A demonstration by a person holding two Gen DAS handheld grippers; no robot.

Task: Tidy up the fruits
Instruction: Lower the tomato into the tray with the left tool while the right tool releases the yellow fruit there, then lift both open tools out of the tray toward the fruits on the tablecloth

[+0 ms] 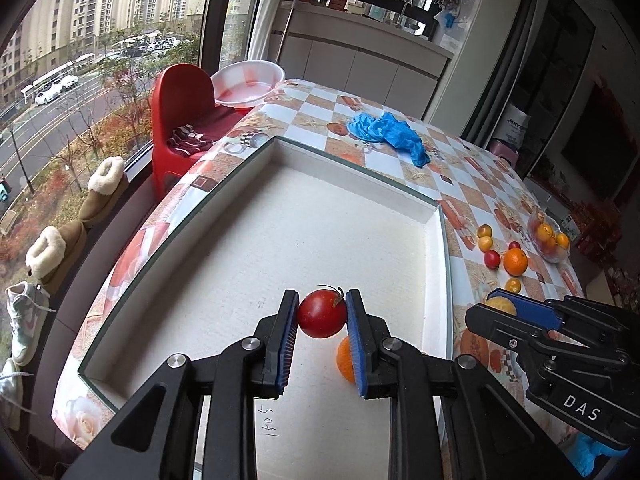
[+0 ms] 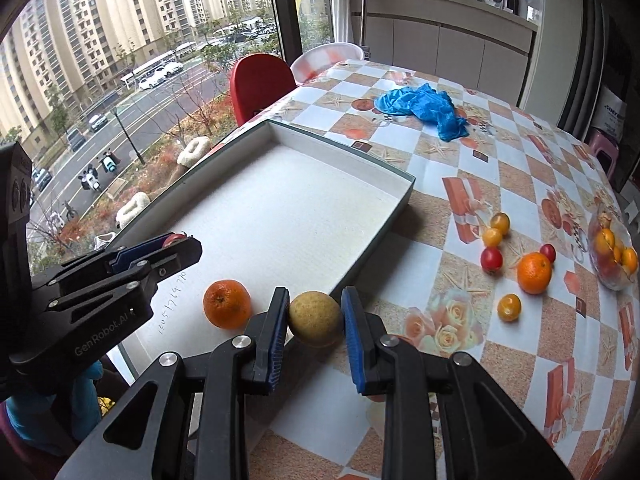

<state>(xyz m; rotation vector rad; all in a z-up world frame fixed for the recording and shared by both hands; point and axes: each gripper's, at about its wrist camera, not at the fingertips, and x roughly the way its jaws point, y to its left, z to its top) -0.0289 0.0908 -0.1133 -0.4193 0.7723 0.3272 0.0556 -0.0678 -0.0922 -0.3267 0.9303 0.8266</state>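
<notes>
My left gripper (image 1: 322, 314) is shut on a red tomato (image 1: 322, 313) and holds it above the floor of a white shallow tray (image 1: 280, 216). An orange (image 1: 345, 360) lies on the tray floor just below, partly hidden by the right finger. In the right wrist view my right gripper (image 2: 315, 317) is shut on a yellow-brown round fruit (image 2: 315, 318), over the tray's near right edge. The same orange (image 2: 227, 303) rests in the tray (image 2: 304, 208) to its left. Loose fruits lie on the tablecloth: a big orange (image 2: 534, 272), a red tomato (image 2: 491, 259) and small yellow ones (image 2: 509, 307).
A clear bowl of fruit (image 2: 612, 254) stands at the table's right edge. Blue crumpled gloves (image 2: 424, 108) lie on the far side of the checked tablecloth. A red chair (image 1: 180, 108) and a white basin (image 1: 248, 82) are by the window.
</notes>
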